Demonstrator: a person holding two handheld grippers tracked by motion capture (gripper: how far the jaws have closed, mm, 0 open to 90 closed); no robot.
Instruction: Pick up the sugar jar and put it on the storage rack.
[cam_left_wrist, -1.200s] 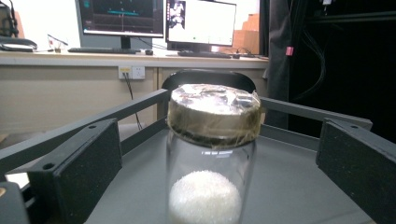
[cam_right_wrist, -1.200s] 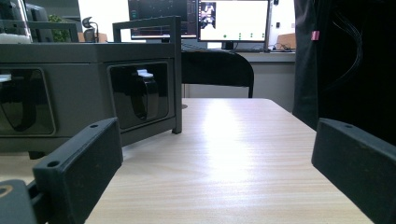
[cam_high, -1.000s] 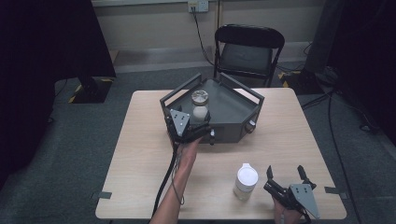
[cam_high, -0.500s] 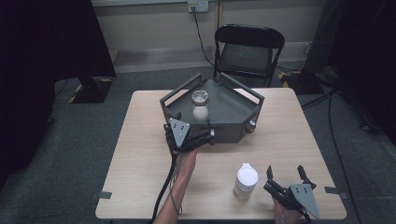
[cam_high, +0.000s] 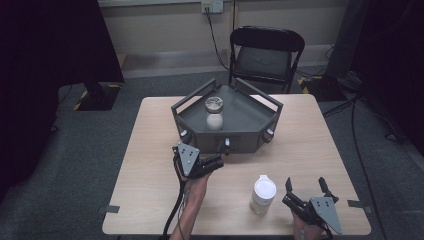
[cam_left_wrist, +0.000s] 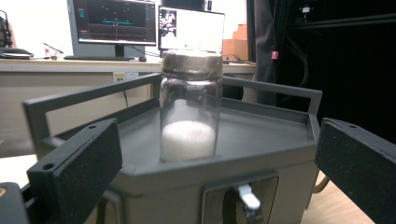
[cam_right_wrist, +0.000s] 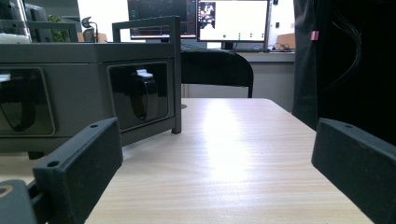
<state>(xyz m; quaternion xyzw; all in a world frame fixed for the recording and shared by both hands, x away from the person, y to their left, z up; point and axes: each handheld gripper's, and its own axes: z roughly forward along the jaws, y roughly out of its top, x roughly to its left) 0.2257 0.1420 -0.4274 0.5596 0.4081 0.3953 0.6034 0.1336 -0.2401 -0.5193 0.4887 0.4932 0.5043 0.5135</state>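
at the bottom right of the high view, the right gripper rests on the table, jaws spread and empty, just right of a white-lidded jar. left of centre, the left gripper is also released and empty, aimed at the grey tray beyond it. in the middle of the frame, a glass jar half full of white powder stands upright on that tray. reaching back in carelessly, a jaw could clip the tray rail and tip the jar.
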